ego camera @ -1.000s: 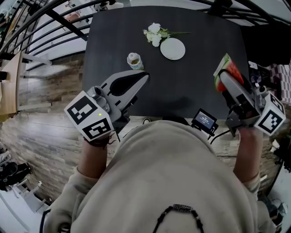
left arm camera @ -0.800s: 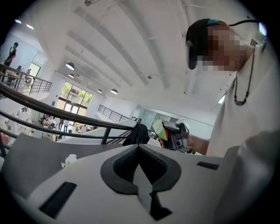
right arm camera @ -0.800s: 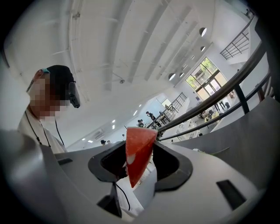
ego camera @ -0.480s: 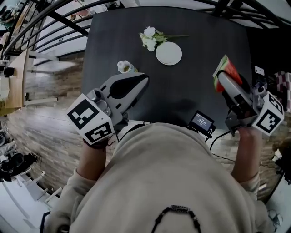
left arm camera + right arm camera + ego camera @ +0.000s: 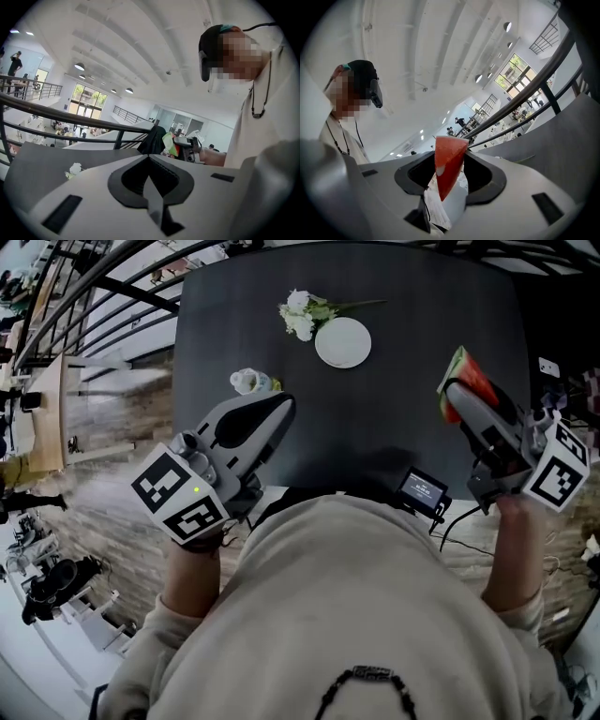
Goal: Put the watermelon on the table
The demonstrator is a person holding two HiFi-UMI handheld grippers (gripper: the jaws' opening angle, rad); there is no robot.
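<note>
Right gripper (image 5: 457,397) is clamped on the watermelon slice (image 5: 466,379), the red wedge pinched between both jaws. The slice hangs over the dark table (image 5: 403,437) at its 3 o'clock edge; can't tell whether it touches the top. Left gripper (image 5: 284,402) is closed, tips meeting, nothing in it, at the table's 8 o'clock. White plate (image 5: 343,341) is near table centre, with white flowers (image 5: 302,313) at the plate's 11 o'clock and a small jar (image 5: 251,382) at its 8 o'clock.
</note>
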